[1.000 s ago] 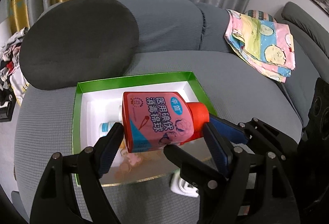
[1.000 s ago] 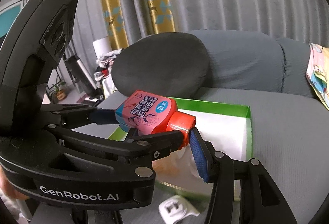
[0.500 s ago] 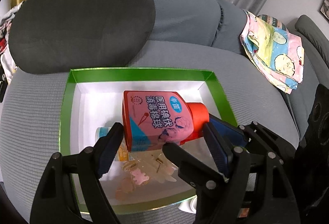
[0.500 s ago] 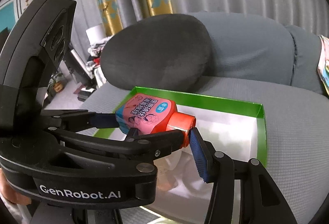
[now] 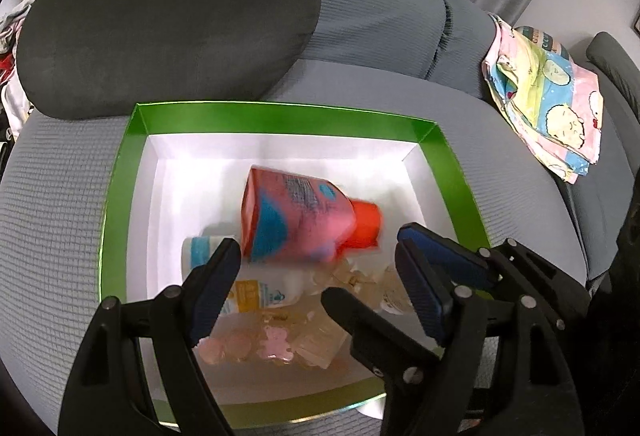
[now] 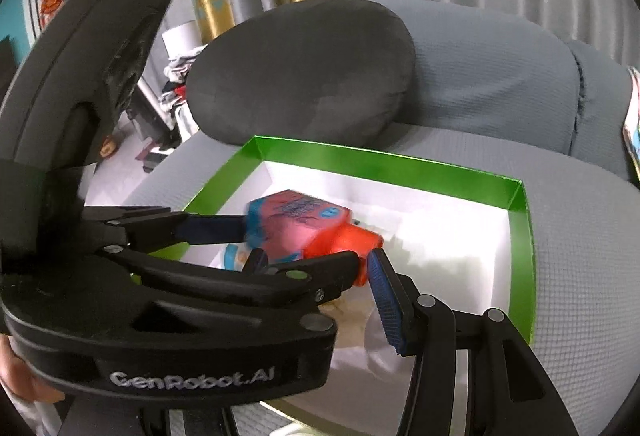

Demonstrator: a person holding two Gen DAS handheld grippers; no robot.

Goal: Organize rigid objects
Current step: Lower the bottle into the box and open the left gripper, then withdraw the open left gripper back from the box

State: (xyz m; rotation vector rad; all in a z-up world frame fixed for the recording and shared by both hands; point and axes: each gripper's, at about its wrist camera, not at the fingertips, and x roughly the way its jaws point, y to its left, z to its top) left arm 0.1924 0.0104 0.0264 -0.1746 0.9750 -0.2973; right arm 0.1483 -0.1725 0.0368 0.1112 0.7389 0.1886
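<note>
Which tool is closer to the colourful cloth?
Right. The right tool is over the green box on the side nearer the cloth. The left tool is beside it, farther from the cloth.

A grey sofa (image 5: 500,140) carries everything. On its seat lie a green-rimmed box (image 5: 280,116) and a dark round cushion (image 5: 160,8). A patterned cloth (image 5: 548,92) drapes its right side.

Soft, even indoor light in both your views. Glare bleaches the green box's (image 5: 280,116) white floor near its far wall. The pink bottle (image 5: 296,220) is motion-blurred; the gripper fingers cast faint shadows inside. Fisheye bends the edges, w/ dark vignetted corners.
</note>
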